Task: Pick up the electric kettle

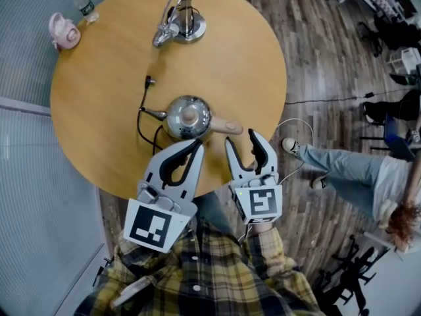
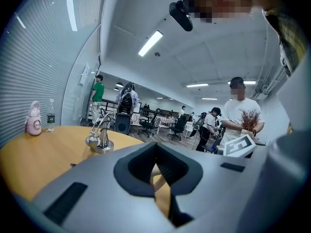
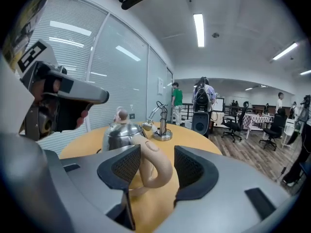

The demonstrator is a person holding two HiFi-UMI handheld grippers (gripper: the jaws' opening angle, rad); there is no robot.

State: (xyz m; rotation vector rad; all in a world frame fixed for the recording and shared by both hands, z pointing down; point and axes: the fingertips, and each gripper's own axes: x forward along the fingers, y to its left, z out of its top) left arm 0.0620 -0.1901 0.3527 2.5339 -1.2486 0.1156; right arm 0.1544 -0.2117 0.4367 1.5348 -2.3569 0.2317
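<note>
Right gripper (image 1: 242,139) gapes, unclamped, around the beige handle (image 1: 225,126) of the electric kettle (image 1: 188,116) near the table (image 1: 250,64) edge, left gripper (image 1: 191,147) closed empty beside the kettle; the steel body is likely heavy and slick, so grip the handle.

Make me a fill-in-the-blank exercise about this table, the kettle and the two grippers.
1. The kettle stands on a round ___ table.
2. The jaws of the right gripper are ___, with the kettle's beige handle between them.
3. The jaws of the left gripper are ___.
4. The container beside the water bottle is ___ in colour.

Missing words: wooden; open; shut; pink.
</note>
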